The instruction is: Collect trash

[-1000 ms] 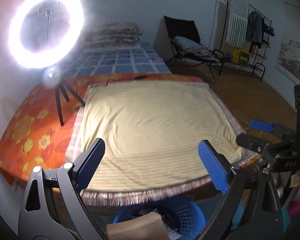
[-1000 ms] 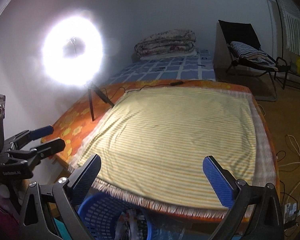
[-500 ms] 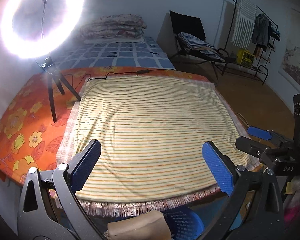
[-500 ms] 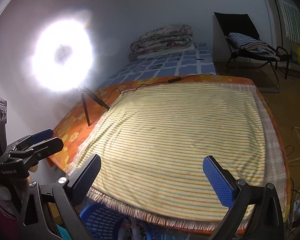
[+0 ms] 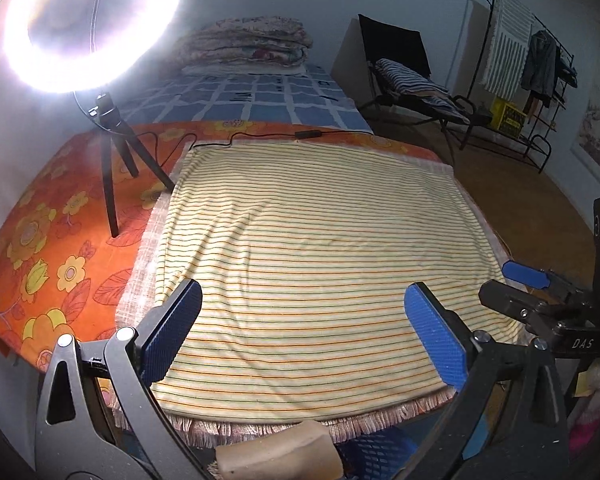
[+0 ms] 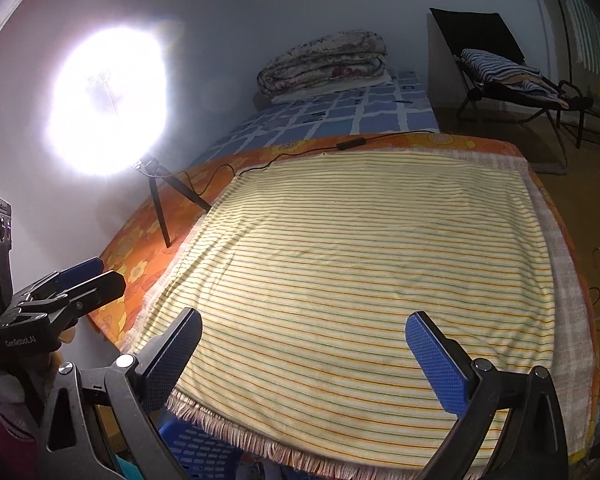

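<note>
- Most of the blue plastic basket [image 5: 376,446] is hidden from me: it sits below and just behind my left gripper [image 5: 304,332], under the fringed table edge, cut by the frame bottom.
- From the right wrist view I see only a slotted blue corner of that basket [image 6: 204,450], below my right gripper [image 6: 304,360] and toward its left finger.
- A tan, paper-like lump [image 5: 276,454] lies beneath the left gripper at the basket's near rim; I cannot tell what it is, or whether it rests inside.
- The ring light [image 5: 88,20] blows out to white glare ahead and left of both tools; its tripod [image 5: 114,168] stands on the orange floral cloth [image 5: 40,248].
- Both grippers hang spread wide with nothing between the textured blue pads, over the near edge of the striped yellow cloth [image 5: 308,248].
- I see no loose trash on that cloth, ahead of the fingers.
- The cloth looks soft, thin-striped, slightly rumpled, with a pale fringe [image 6: 300,456] along its near hem.
</note>
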Demonstrator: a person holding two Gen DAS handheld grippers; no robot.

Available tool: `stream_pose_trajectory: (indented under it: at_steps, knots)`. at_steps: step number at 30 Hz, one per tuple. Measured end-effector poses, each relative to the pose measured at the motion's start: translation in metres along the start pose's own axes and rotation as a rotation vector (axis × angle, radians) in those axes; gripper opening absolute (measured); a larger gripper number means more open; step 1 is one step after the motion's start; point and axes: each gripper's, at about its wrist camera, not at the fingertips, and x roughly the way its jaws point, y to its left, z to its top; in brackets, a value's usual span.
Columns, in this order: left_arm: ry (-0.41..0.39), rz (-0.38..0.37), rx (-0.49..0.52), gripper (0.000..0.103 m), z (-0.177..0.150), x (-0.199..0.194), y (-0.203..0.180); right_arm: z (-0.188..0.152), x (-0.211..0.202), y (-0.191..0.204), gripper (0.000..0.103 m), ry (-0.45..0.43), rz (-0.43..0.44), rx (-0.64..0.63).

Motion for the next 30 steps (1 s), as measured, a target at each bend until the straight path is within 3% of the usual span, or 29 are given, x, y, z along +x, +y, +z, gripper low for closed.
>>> stream_pose_trajectory:
  at_steps: [30]
  knots:
    - [0.002, 0.013, 0.008, 0.103, -0.0038, -0.0029, -0.0005, -0.002, -0.006, -0.0031, 0.103, -0.003, -0.008, 0.007]
